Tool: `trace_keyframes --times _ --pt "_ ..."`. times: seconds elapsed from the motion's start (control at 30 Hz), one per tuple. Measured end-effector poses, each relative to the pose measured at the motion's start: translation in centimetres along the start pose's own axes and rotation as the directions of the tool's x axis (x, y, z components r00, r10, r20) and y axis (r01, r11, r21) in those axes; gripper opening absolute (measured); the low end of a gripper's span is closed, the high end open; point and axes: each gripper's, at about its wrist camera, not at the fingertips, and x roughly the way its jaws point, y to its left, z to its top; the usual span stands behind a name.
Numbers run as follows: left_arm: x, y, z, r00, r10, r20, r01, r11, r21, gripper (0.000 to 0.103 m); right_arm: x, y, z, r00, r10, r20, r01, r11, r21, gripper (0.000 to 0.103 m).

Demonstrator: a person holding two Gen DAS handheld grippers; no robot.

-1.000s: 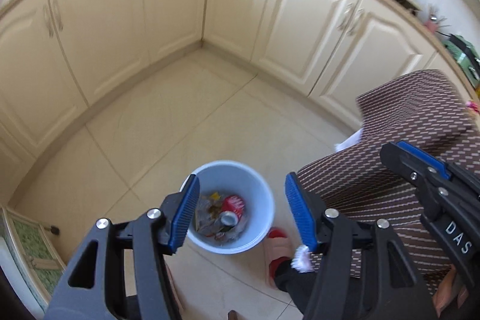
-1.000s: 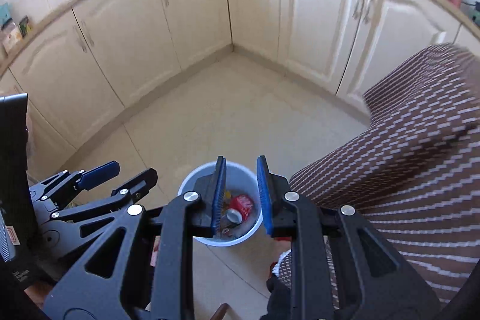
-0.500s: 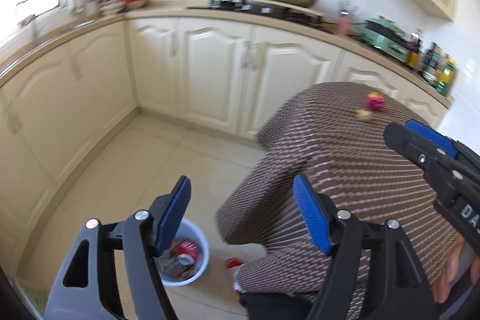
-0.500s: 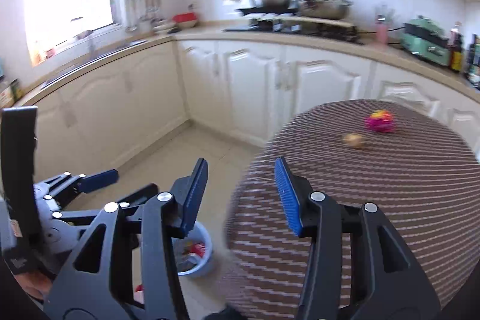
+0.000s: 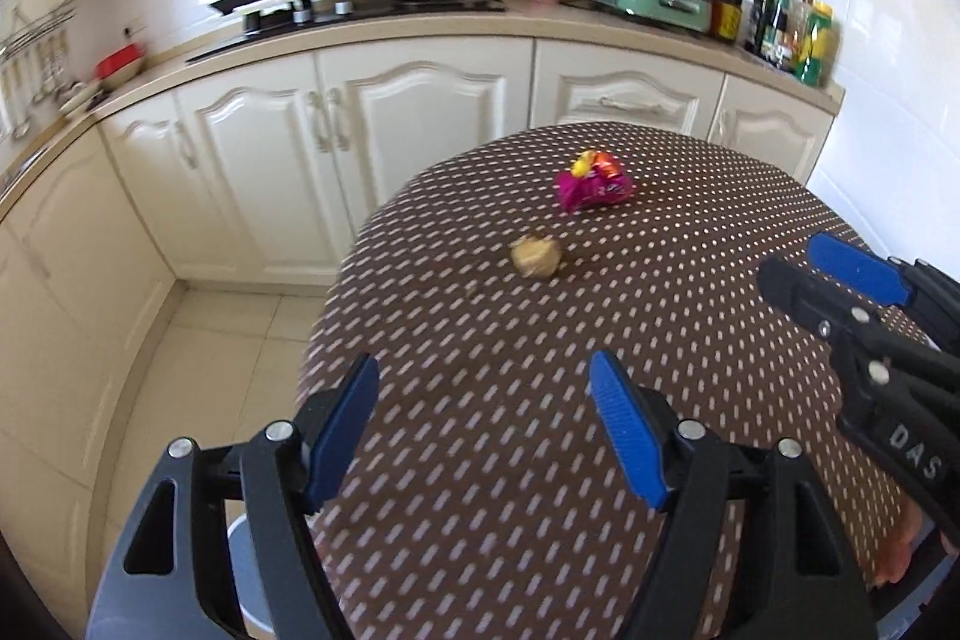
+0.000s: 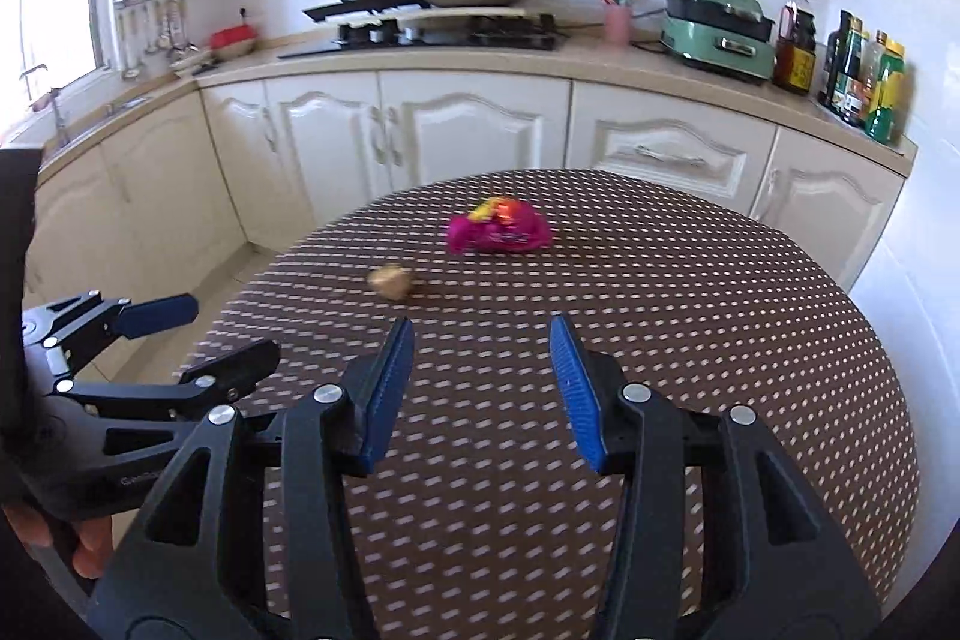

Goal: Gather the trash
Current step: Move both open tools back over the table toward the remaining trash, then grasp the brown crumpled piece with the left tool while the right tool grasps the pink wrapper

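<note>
- Left wrist view has swung up from the floor bin to the table [image 5: 540, 460], so hunting for the next piece begins.
- 2 pieces remain mid-table: pink wrapper [image 5: 594, 187], tan paper wad [image 5: 536, 256] toward its left edge.
- Left gripper [image 5: 483, 430] and right gripper [image 6: 483, 388] both gape wide, empty.

Both tools are matte black plastic frames with triangular cut-outs and round silver screws at the joints; the left gripper [image 5: 483, 436] carries ribbed blue pads [image 5: 627, 439] on its two fingers, and the right gripper [image 6: 483, 391] wears the same blue pads [image 6: 573, 394]. White letters "DAS" show on the right tool's side, and bare fingers [image 6: 90, 550] wrap the left tool's handle
</note>
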Motion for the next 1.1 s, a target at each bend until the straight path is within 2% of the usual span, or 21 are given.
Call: trace_keyframes --times 0.33,0.43,0.47,0.53,0.67,0.83,1.0,1.1 --pt "7.7 -2.6 3.7 0.996 -0.011 -0.088 0.014 0.999 0.032 0.069 6.0 -3.1 1.7 0.998 -0.004 -0.058 0.006 0.999 0.032 0.05" --pt "9.4 -2.4 3.9 0.991 -0.031 -0.133 0.034 0.999 0.025 0.043 7.4 -3.3 2.0 0.998 -0.003 -0.071 0.006 0.999 0.04 0.053" --pt "9.7 -2.4 4.0 0.991 -0.022 -0.13 0.026 0.999 0.034 0.025 7.8 -3.4 2.1 0.997 -0.002 -0.074 0.005 0.999 0.042 0.053" --pt "9.8 -2.1 4.4 0.993 -0.022 -0.119 0.026 0.999 0.036 0.025 8.7 -3.5 2.4 0.997 0.004 -0.081 0.0 0.999 0.052 0.054" --pt "9.3 -0.3 5.1 0.996 -0.026 -0.08 0.024 0.999 -0.026 0.024 10.5 -3.4 3.4 0.997 0.007 -0.081 -0.002 0.998 0.067 0.058" --pt "8.9 2.3 6.5 0.999 0.026 -0.028 -0.029 0.995 -0.091 0.024 13.0 -2.4 4.7 0.995 0.022 -0.092 -0.015 0.996 0.084 0.065" --pt "9.4 4.0 7.0 0.999 0.044 -0.018 -0.046 0.99 -0.13 0.024 15.8 -1.9 6.5 0.996 -0.002 -0.095 0.014 0.992 0.125 0.069" --pt "9.9 4.4 6.9 0.999 0.037 -0.025 -0.04 0.99 -0.137 0.024 17.6 -2.0 7.0 0.991 0.001 -0.132 0.021 0.986 0.165 0.069"
